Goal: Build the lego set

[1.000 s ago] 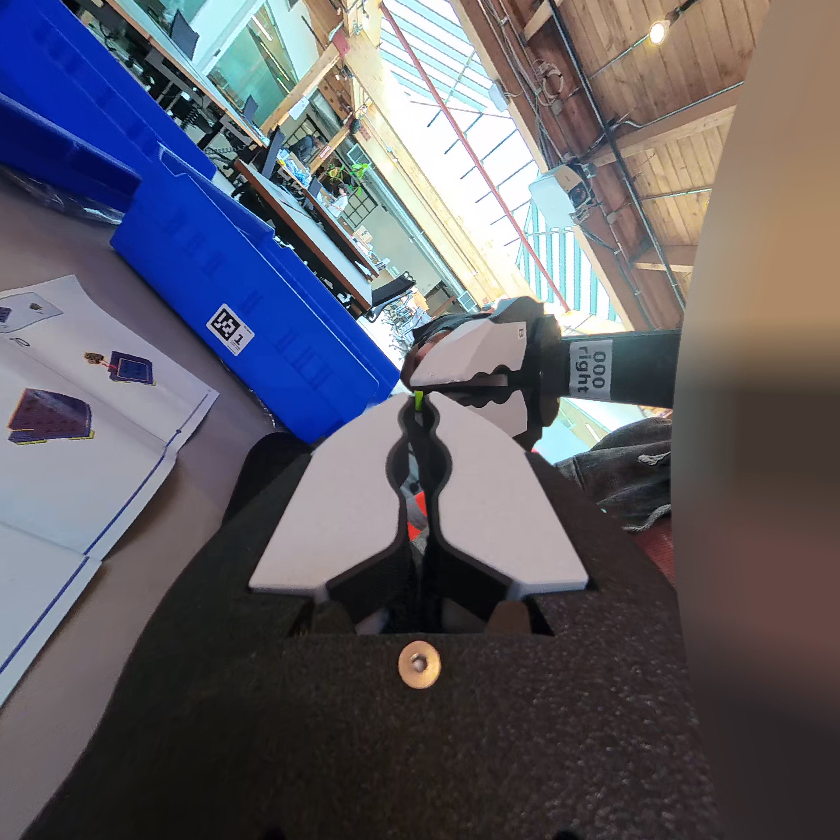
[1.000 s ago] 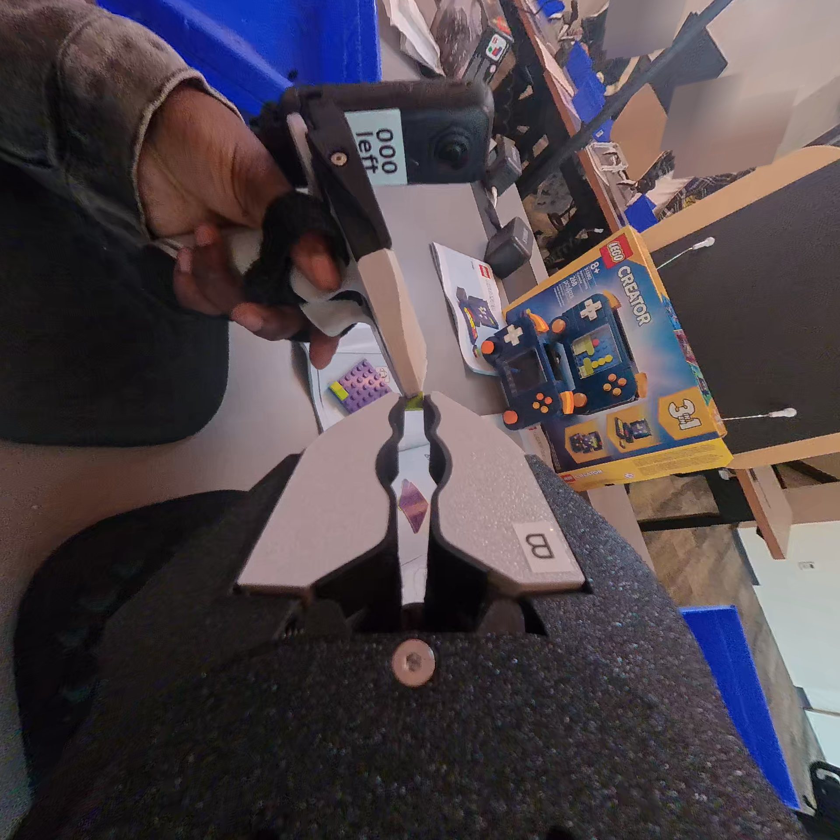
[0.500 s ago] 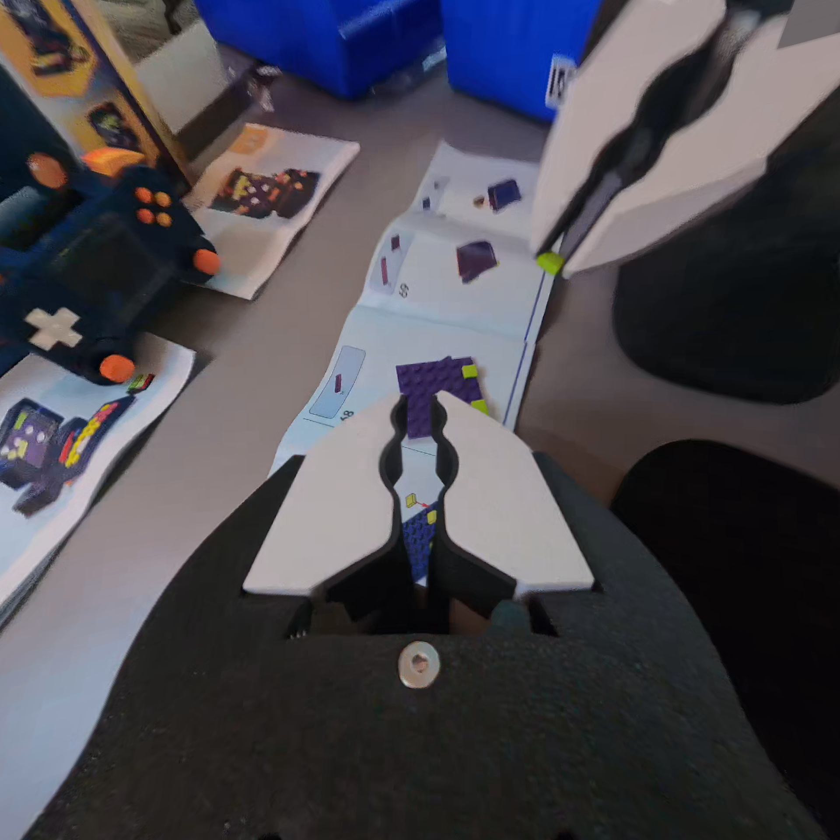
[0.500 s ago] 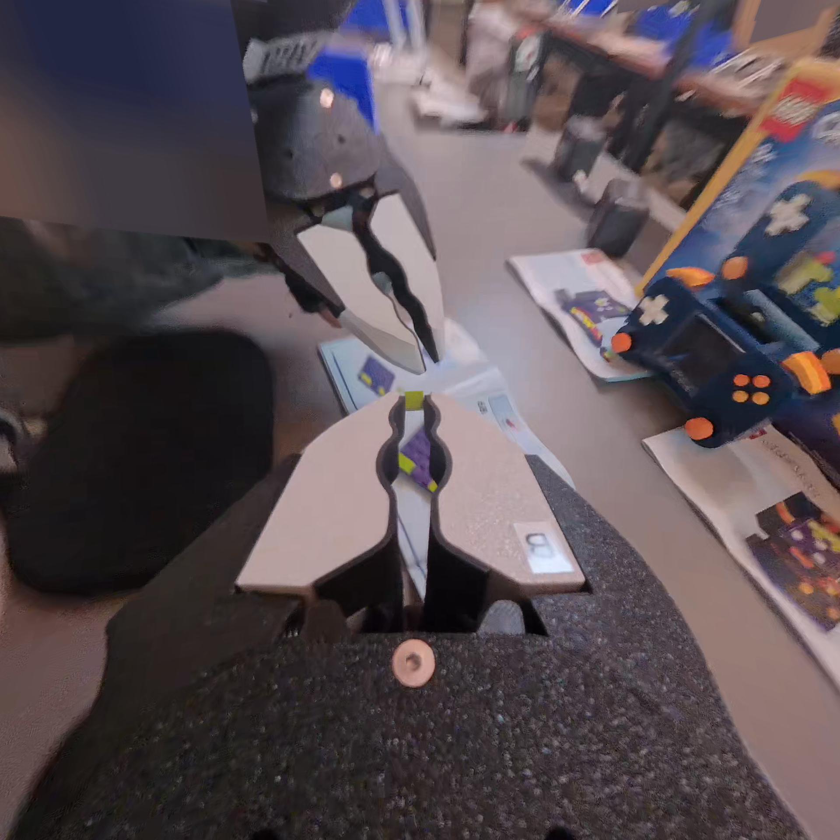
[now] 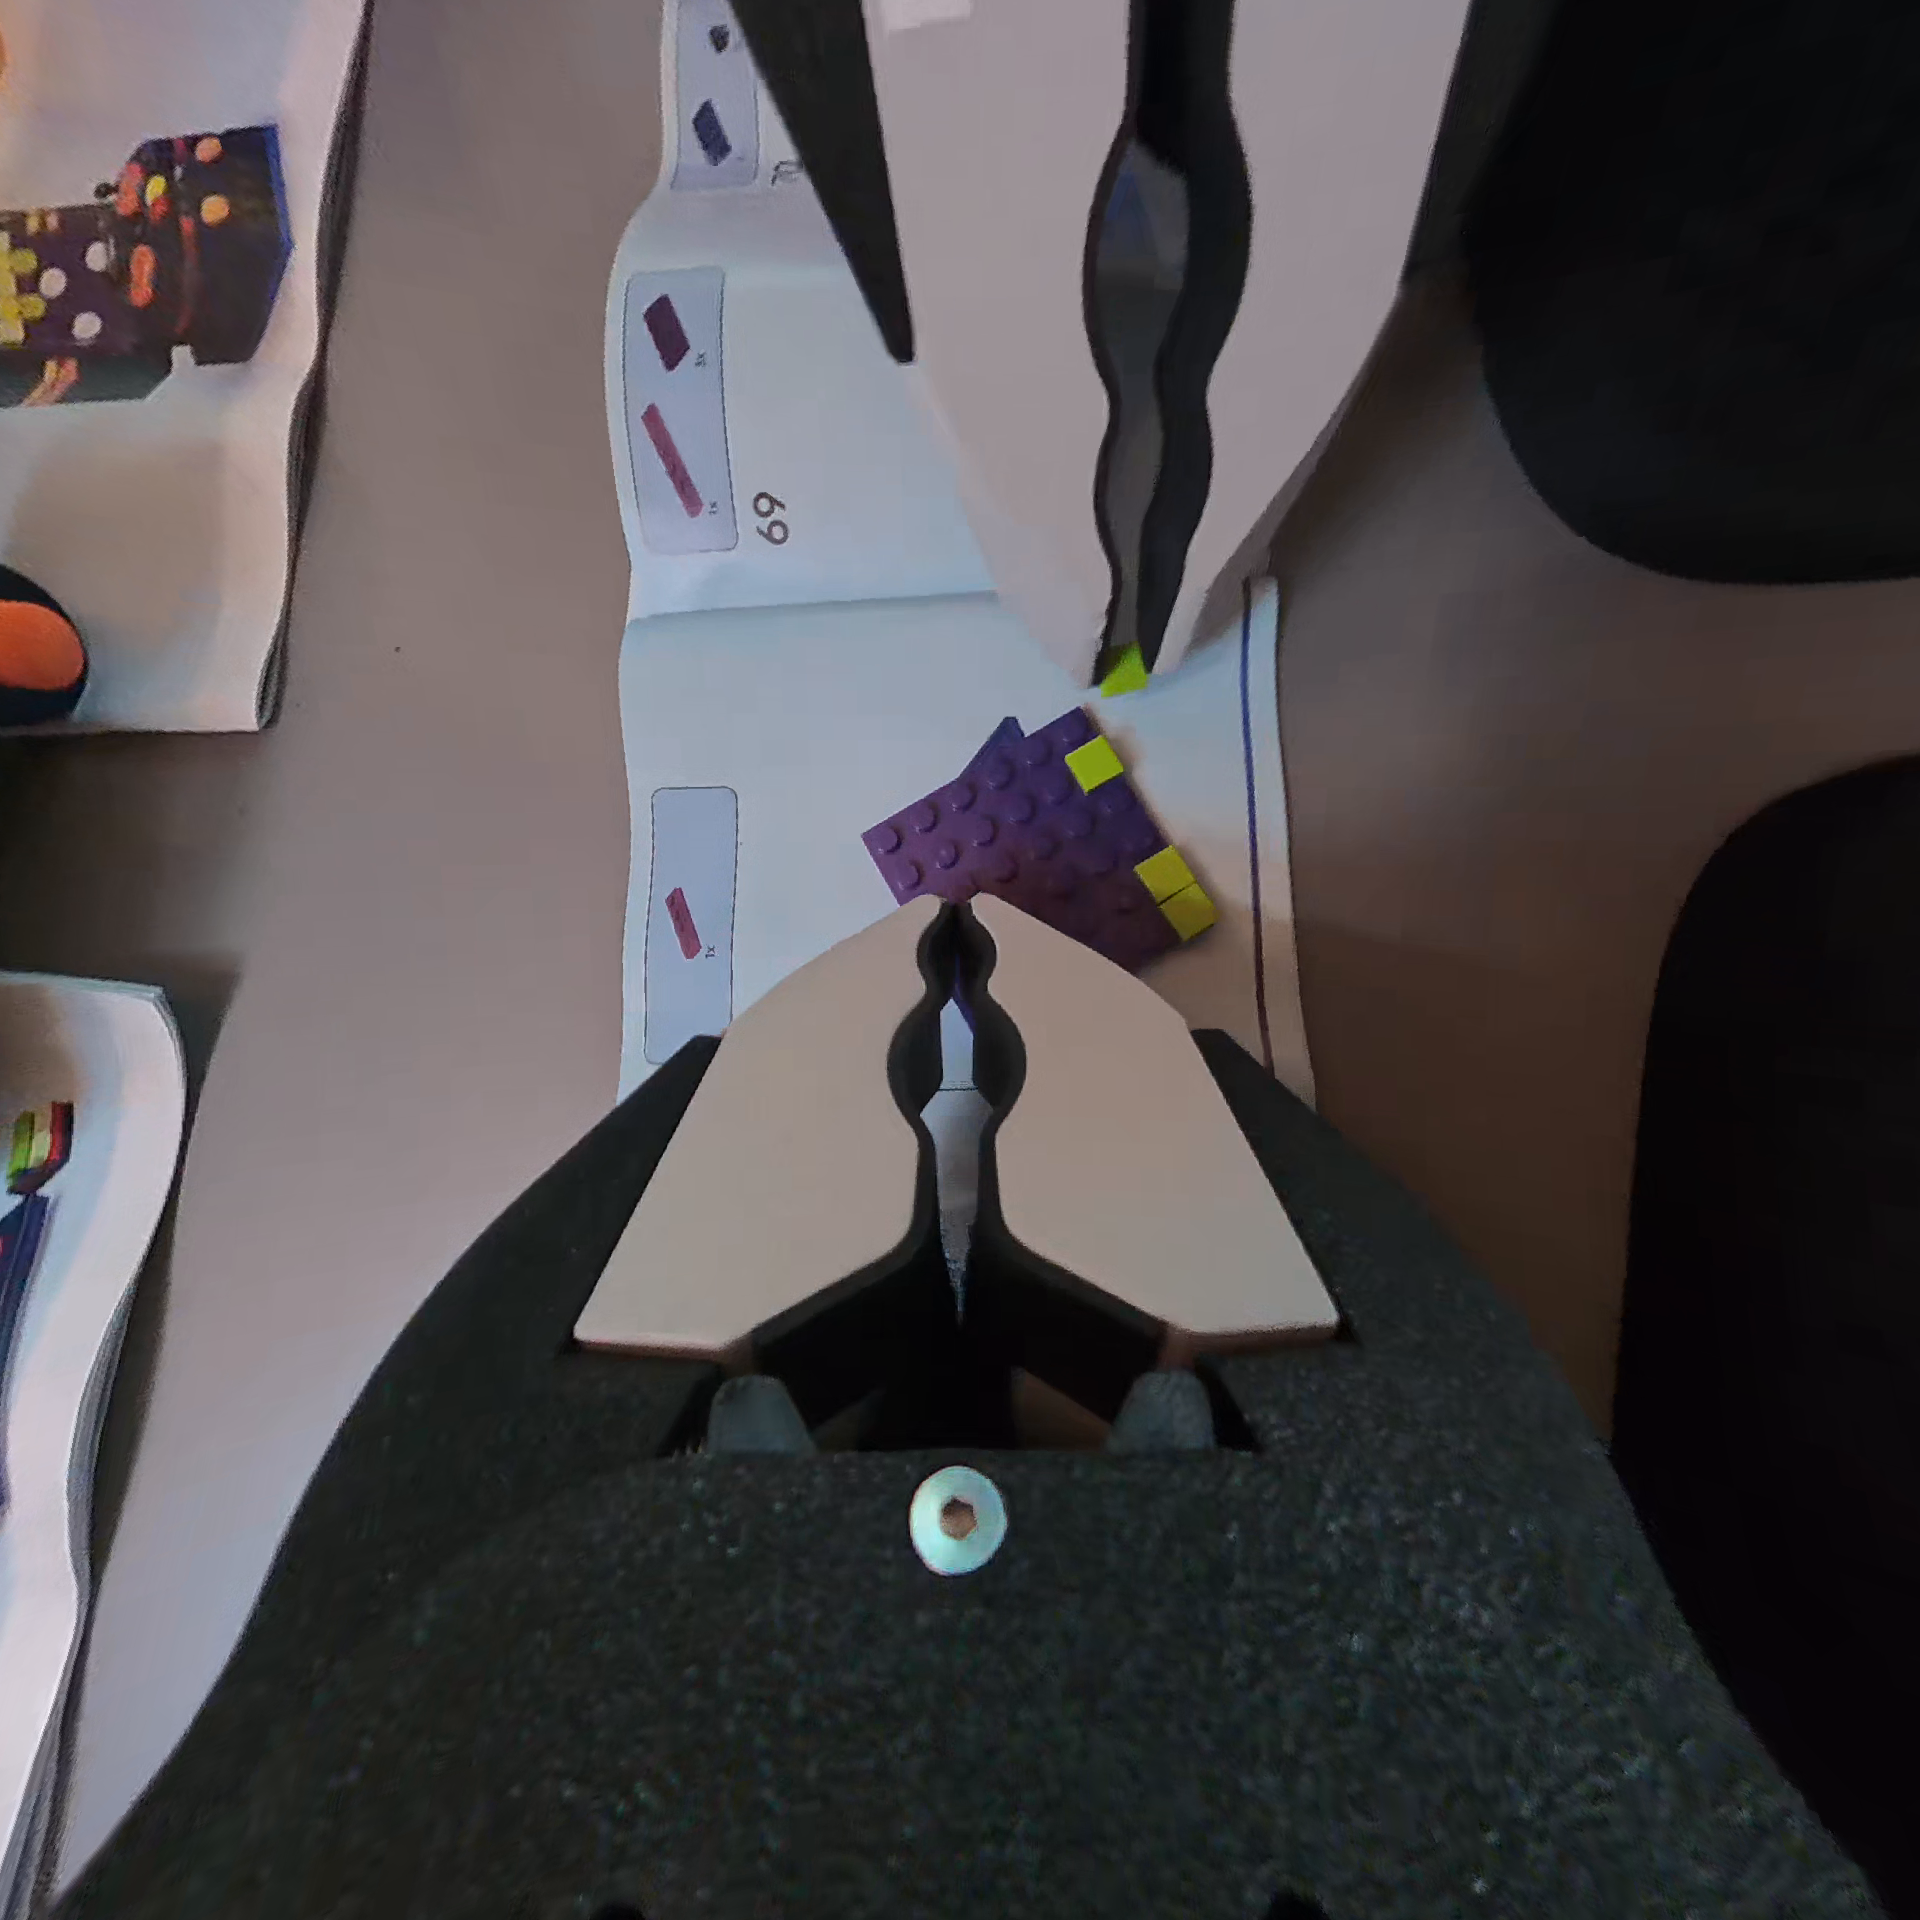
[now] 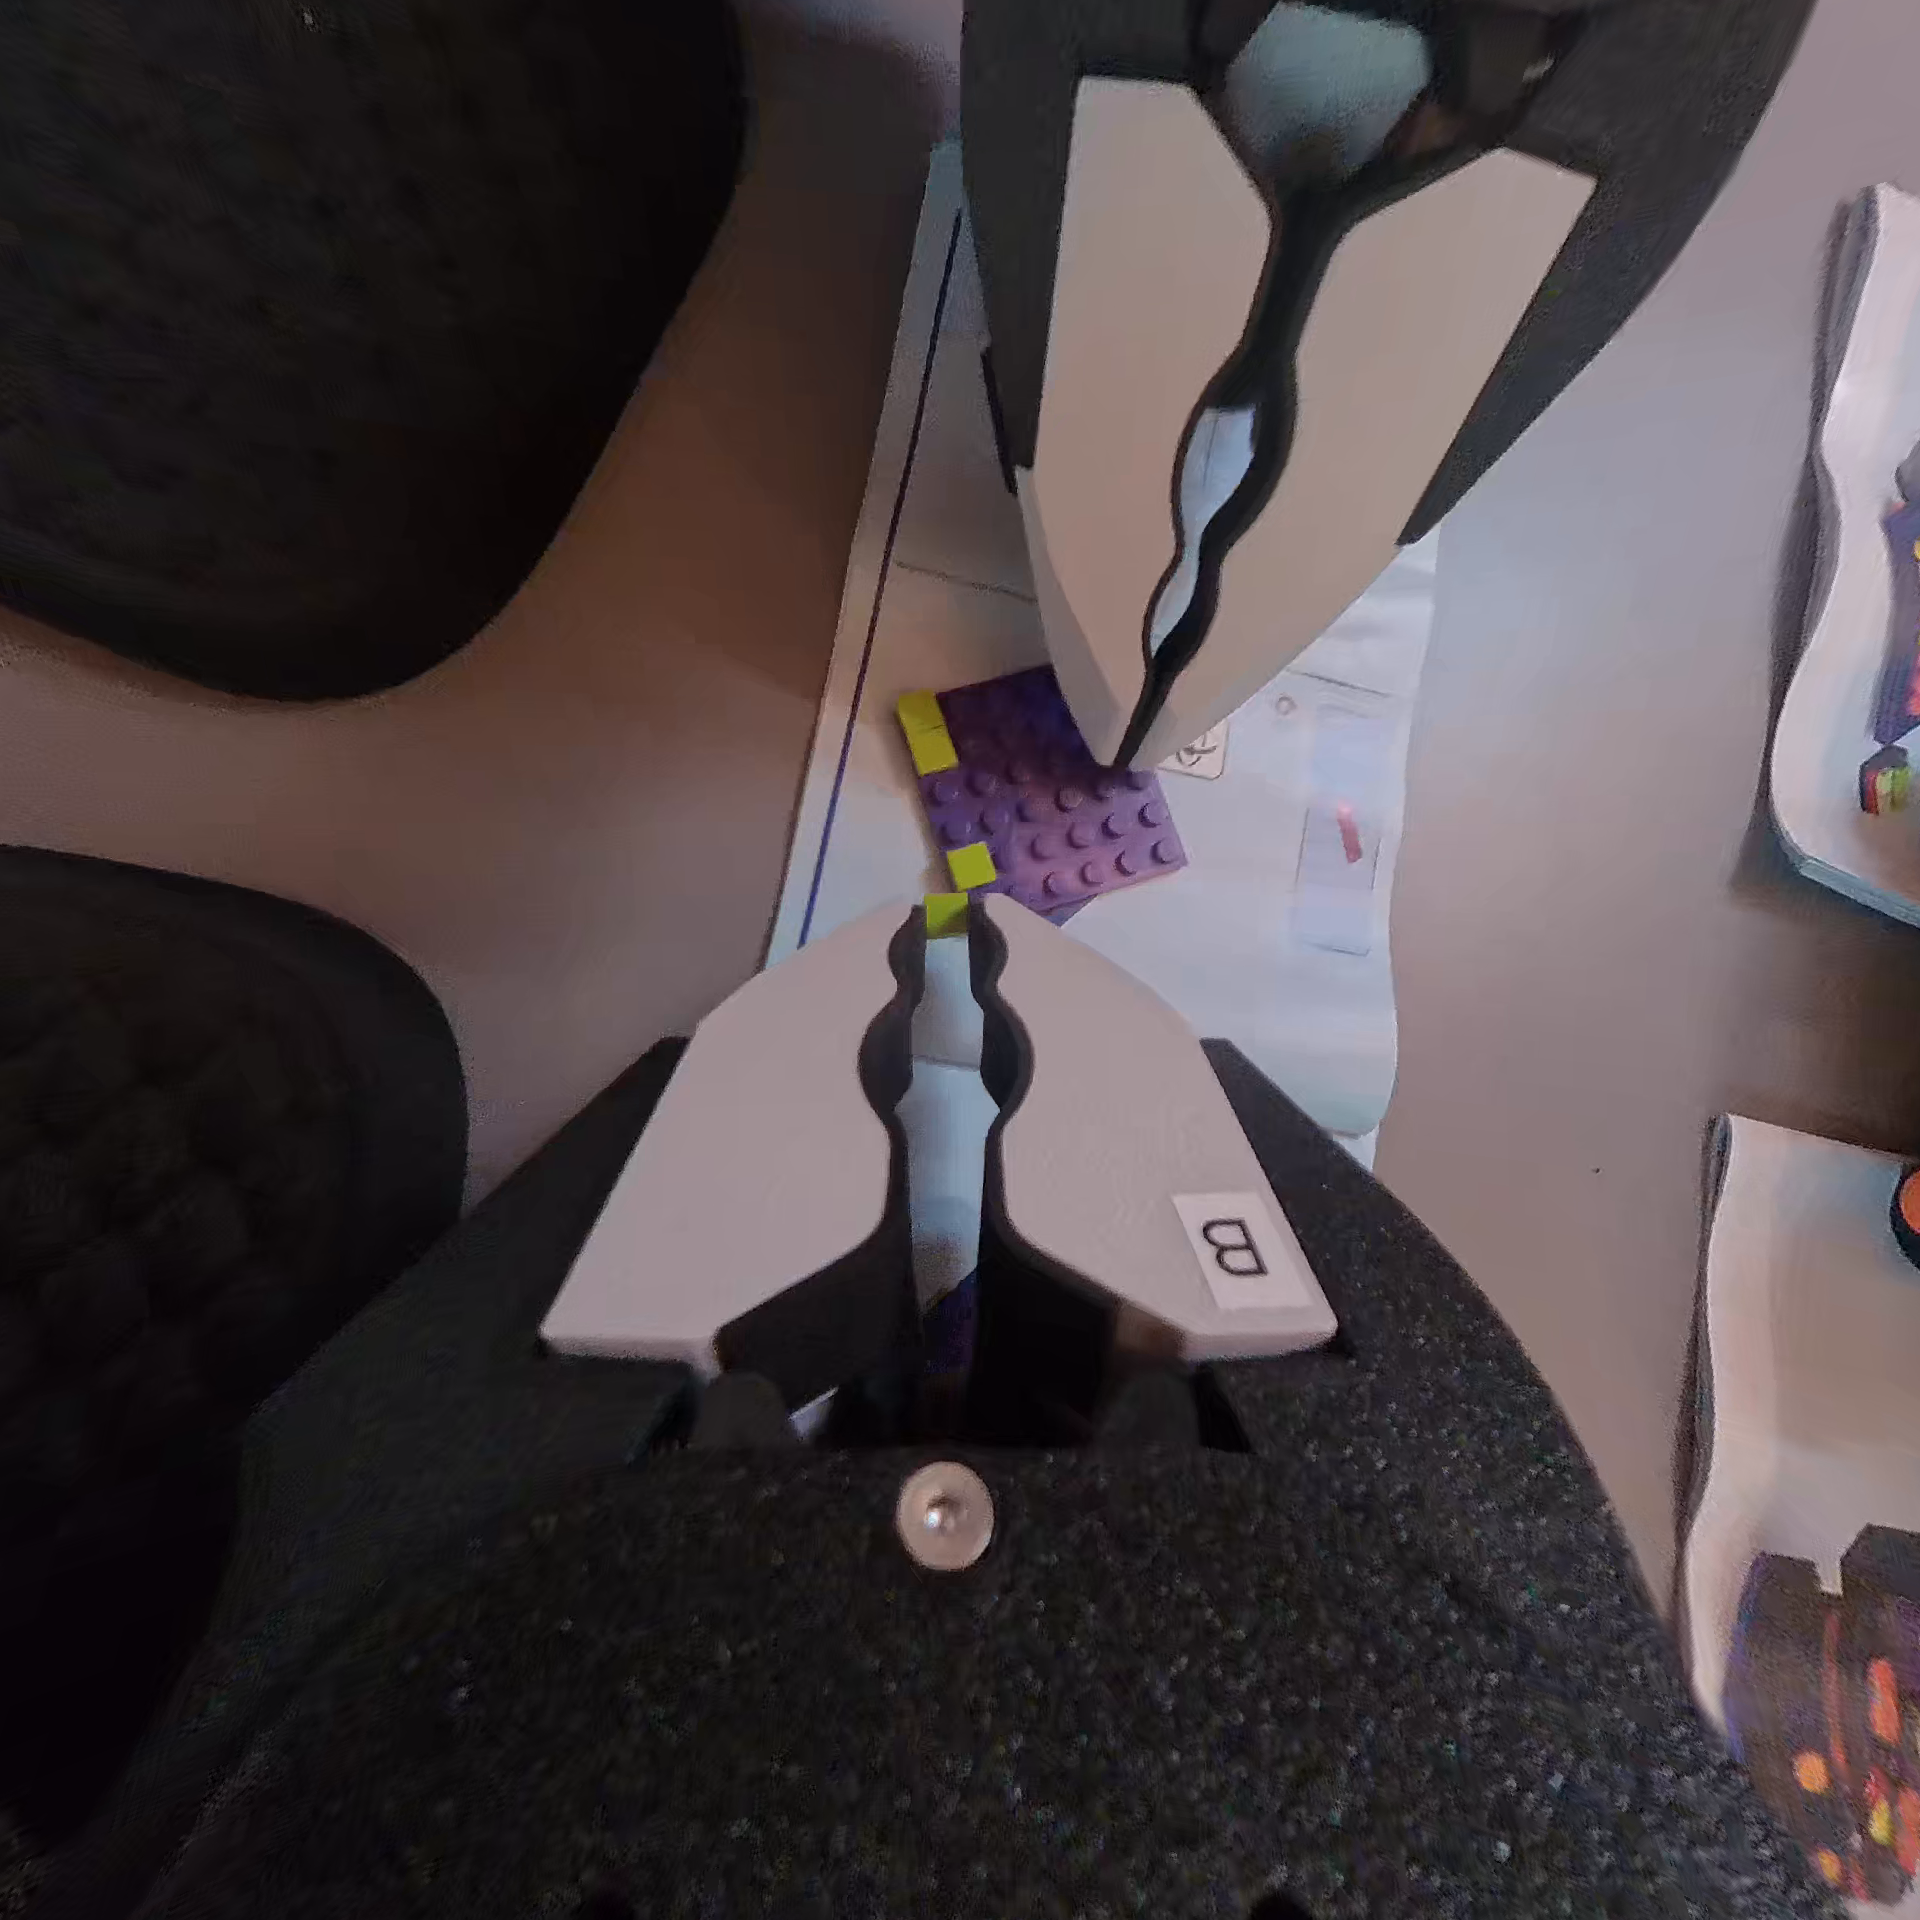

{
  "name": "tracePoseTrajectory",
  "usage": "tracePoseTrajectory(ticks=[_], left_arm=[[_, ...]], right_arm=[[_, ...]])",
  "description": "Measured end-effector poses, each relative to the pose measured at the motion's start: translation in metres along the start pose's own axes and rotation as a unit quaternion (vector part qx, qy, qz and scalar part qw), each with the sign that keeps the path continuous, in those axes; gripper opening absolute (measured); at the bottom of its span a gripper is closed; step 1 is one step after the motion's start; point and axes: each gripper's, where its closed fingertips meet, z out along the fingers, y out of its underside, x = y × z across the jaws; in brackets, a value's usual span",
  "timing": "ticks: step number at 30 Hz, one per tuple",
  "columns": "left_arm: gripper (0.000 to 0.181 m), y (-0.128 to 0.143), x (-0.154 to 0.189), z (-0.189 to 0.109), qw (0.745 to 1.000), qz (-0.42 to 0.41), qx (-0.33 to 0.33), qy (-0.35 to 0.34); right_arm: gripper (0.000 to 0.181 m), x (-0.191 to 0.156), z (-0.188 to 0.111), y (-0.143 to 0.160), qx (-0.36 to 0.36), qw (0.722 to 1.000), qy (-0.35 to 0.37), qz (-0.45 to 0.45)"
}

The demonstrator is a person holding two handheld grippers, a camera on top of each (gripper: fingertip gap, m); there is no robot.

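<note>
A purple studded plate (image 5: 1023, 831) lies on an open instruction booklet (image 5: 831, 727); it carries three lime tiles (image 5: 1093, 764) along one edge. My left gripper (image 5: 954, 912) is shut and empty, its tips touching the plate's near corner. My right gripper (image 6: 945, 914) is shut on a small lime tile (image 6: 945, 912) and holds it just beside the plate's (image 6: 1060, 821) tiled edge, next to one lime tile (image 6: 971, 864). In the left wrist view the right gripper (image 5: 1127, 655) comes down from the top with the lime tile (image 5: 1122, 670). In the right wrist view the left gripper (image 6: 1127, 758) meets the plate's far edge.
Two black rounded pads (image 5: 1714, 260) (image 5: 1797, 1195) lie on the grey table beside the booklet. More booklets (image 5: 156, 364) lie on the other side, next to an orange-and-dark model part (image 5: 31, 660). Booklets (image 6: 1860, 623) also show in the right wrist view. The left gripper's tips are roughly 5 cm from the right gripper's.
Both grippers came down from mid-air, where their tips met at the lime tile, to the purple plate. The right gripper still holds the tile; the left now touches the plate.
</note>
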Motion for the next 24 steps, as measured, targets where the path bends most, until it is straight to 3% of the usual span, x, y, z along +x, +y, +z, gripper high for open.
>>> tracePoseTrajectory(ticks=[3,9,24], left_arm=[[0.0,-0.003,0.002,0.002,1.0,0.002,0.023,0.013],[0.0,-0.003,0.003,0.003,0.999,0.044,0.02,0.004],[0.0,-0.005,0.004,0.004,0.998,0.054,0.032,0.004]], right_arm=[[0.007,0.002,0.0,-0.001,0.02,1.0,-0.014,0.007],[0.007,0.002,0.004,0.006,-0.007,0.999,-0.044,-0.022],[0.007,0.004,0.006,0.007,-0.057,0.991,-0.088,-0.087]])
